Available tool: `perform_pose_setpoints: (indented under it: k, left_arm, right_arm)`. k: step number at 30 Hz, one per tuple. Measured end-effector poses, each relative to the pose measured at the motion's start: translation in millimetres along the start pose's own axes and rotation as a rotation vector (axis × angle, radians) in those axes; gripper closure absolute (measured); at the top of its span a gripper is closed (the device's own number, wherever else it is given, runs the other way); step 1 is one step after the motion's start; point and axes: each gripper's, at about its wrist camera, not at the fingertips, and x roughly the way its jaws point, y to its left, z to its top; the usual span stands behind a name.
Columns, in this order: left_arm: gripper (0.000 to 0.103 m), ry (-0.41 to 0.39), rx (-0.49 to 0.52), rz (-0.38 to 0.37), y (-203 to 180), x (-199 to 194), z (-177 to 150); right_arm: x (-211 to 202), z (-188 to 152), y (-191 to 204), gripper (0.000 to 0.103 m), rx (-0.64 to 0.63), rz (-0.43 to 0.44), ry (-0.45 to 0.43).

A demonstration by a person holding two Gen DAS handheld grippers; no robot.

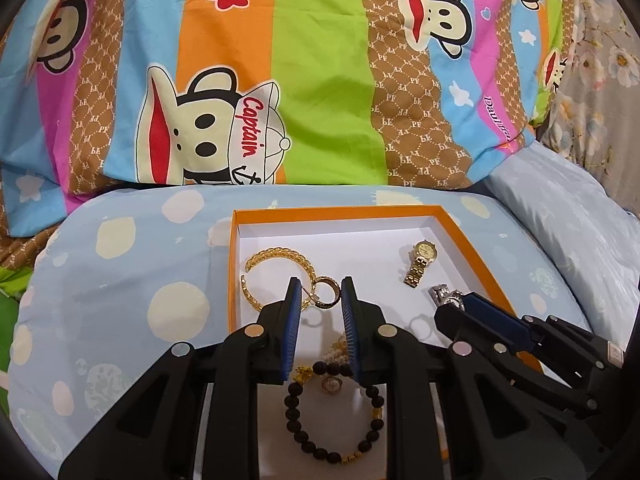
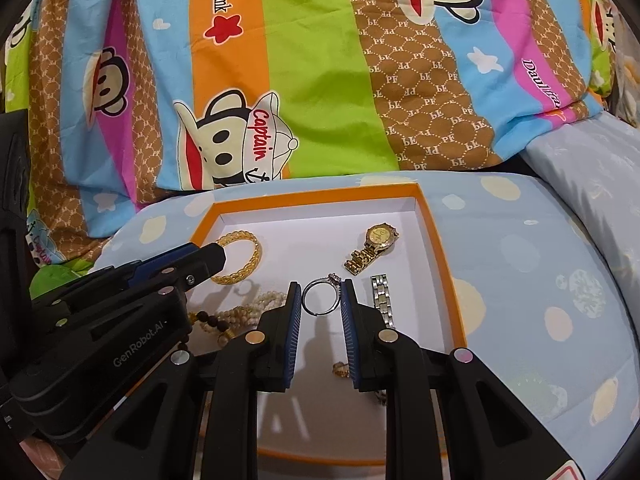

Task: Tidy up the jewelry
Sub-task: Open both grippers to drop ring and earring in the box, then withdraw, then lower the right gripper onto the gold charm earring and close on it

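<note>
resting on a pale blue spotted cushion (image 2: pixel 520 280), the orange-rimmed white tray (image 2: pixel 436 248) holds the jewelry. behind it hangs a striped cartoon-monkey quilt (image 2: pixel 312 80). the right gripper (image 2: pixel 320 300) is clamped on a silver ring (image 2: pixel 316 296); the left gripper (image 1: pixel 320 300) pinches a gold hoop ring (image 1: pixel 326 294). a gold watch (image 2: pixel 374 246) lies far right, a gold bangle (image 2: pixel 240 260) far left.

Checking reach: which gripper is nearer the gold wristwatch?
Right. The right gripper, shut on a silver ring, sits just below-left of the gold wristwatch; the left gripper is farther left, by the gold bangle.
</note>
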Motion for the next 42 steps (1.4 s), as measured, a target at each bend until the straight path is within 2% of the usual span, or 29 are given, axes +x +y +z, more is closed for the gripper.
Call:
perform_pose_setpoints:
  k: [1,3,4,10,15,21,25,29,36,42]
  left_arm:
    - [0.081,-0.005,-0.009,0.003,1,0,0]
    - [0.060,-0.006,-0.028,0.013,5,1,0]
    - [0.057,-0.011,-0.046,0.013,9,-1,0]
    - [0.057,-0.058,-0.080,0.019,19,-21,4]
    - [0.055,-0.080,-0.084,0.019,24,-52,-12]
    - [0.054,-0.065,-0.087,0.024,30,-88,-57]
    - [0.054,-0.018,-0.069,0.038,31,-102,-90]
    - [0.054,0.037,-0.069,0.036,30,-108,-115]
    - [0.054,0.080,-0.054,0.062,25,-108,-130]
    - [0.054,0.074,-0.038,0.086,23,-110,-131]
  right_arm:
    - [1,-1,-1,0.083,0.001,-0.005,-0.005]
    - [0,-2,-2,0.081,0.004,-0.011,-0.021]
    - [-2,-2,-3,0.080,0.007,-0.012,-0.027]
    - [-31,-2,-7,0.074,0.025,-0.025,-0.095]
    - [-64,-28,-9,0.072,0.020,-0.058,-0.115]
    - [-92,-77,-11,0.071,0.036,-0.065,-0.065]
    - [-103,-105,-7,0.071,0.050,-0.055,-0.020]
    - [-111,-119,-3,0.071,0.060,-0.037,-0.002]
    - [-114,-133,11,0.071,0.047,-0.025,0.032]
    - [-113,-137,20,0.071,0.029,-0.037,0.056]
